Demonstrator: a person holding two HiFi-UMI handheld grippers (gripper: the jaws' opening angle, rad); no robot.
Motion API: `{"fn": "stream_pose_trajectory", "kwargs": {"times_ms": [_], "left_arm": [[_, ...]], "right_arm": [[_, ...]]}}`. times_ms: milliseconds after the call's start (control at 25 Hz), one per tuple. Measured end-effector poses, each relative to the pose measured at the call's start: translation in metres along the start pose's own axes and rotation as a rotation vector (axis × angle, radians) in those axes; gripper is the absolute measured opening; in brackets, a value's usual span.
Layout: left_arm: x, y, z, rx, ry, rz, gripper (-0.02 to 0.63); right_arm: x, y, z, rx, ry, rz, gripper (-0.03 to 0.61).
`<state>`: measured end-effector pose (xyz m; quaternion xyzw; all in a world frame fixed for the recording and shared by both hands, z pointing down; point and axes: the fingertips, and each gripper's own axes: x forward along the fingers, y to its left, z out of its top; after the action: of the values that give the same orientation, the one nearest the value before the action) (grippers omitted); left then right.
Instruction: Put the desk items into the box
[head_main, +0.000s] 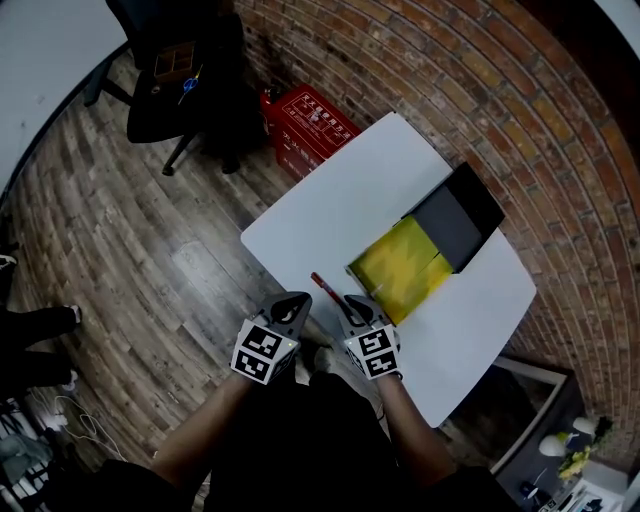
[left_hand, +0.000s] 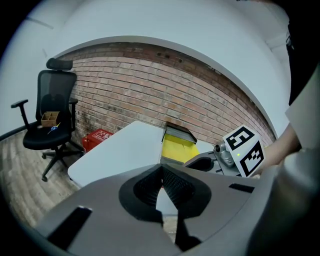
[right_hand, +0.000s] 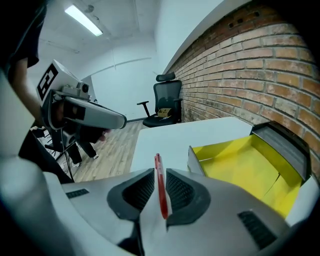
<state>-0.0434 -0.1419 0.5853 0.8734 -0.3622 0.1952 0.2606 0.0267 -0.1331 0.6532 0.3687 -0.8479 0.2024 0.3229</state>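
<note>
Jaws of the right gripper (right_hand: 159, 175) are closed on a slim red pen (right_hand: 159, 187). The pen is pinched between the two ribbed pads and runs lengthwise along them, with its far end sticking out past the fingertips. In the head view this gripper (head_main: 352, 303) is at the near edge of a white table (head_main: 400, 170), and the pen (head_main: 325, 287) points up and to the left over that edge.

The left gripper (left_hand: 161, 172) has its jaws brought together. The pad tips meet, nothing is between them, and only a narrow wedge of white tabletop (left_hand: 125, 150) shows behind the tips. In the head view the left gripper (head_main: 297, 303) hangs just off the table's near edge, close beside the right one but not touching it. Each gripper carries a cube with black-and-white square markers.

An open box (head_main: 405, 262) with a bright yellow inside lies on the table just beyond the right gripper, near the pen but not touching it. Its dark grey lid (head_main: 455, 220) is folded back on the far side. From the right gripper view, the box (right_hand: 240, 160) is ahead and to the right of the pen.

On the wooden floor beyond the table, a red case (head_main: 310, 125) lies against the brick wall, and a black office chair (head_main: 180, 70) stands farther off.
</note>
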Motion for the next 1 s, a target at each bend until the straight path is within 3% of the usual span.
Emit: {"fn": "stream_pose_trajectory", "kwargs": {"times_ms": [320, 1000], "left_arm": [[-0.001, 0.006, -0.013, -0.025, 0.013, 0.014, 0.014], [0.004, 0.017, -0.017, -0.038, 0.027, 0.007, 0.014]], "right_arm": [[0.011, 0.003, -0.010, -0.021, 0.040, 0.004, 0.095], [0.038, 0.003, -0.029, -0.021, 0.161, 0.014, 0.097]]}}
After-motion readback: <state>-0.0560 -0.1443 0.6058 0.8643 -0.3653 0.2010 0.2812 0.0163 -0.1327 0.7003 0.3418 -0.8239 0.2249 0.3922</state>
